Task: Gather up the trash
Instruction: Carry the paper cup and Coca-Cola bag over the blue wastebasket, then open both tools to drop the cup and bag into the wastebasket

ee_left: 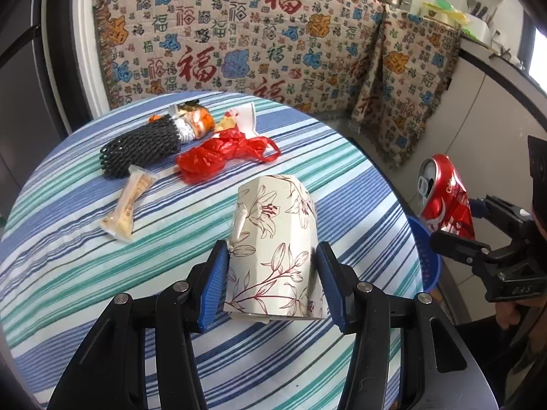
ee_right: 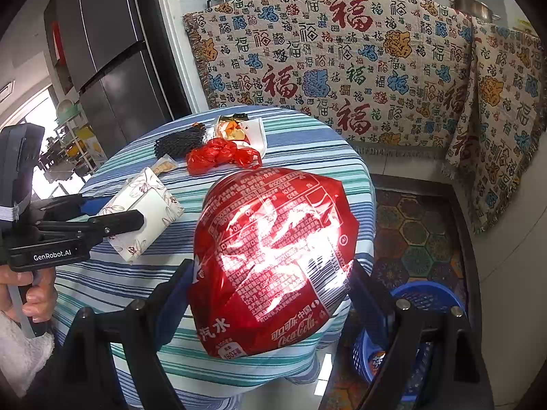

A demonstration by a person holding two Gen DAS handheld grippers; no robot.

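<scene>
My left gripper (ee_left: 271, 273) is shut on a flattened floral paper cup (ee_left: 273, 239), held just over the striped table (ee_left: 102, 273); it also shows in the right wrist view (ee_right: 143, 215). My right gripper (ee_right: 270, 294) is shut on a crushed red Coca-Cola can (ee_right: 273, 259), held off the table's right edge above a blue basket (ee_right: 427, 297). The can also shows in the left wrist view (ee_left: 448, 198). On the table lie a red plastic bag (ee_left: 222, 157), a black foam net (ee_left: 143, 150), a snack wrapper (ee_left: 128, 201) and crumpled wrappers (ee_left: 198, 119).
The blue basket (ee_left: 427, 256) stands on the floor beside the table. A patterned blanket (ee_left: 239, 34) covers the counter behind. A dark fridge (ee_right: 102, 51) stands at the left. Pots sit on the counter.
</scene>
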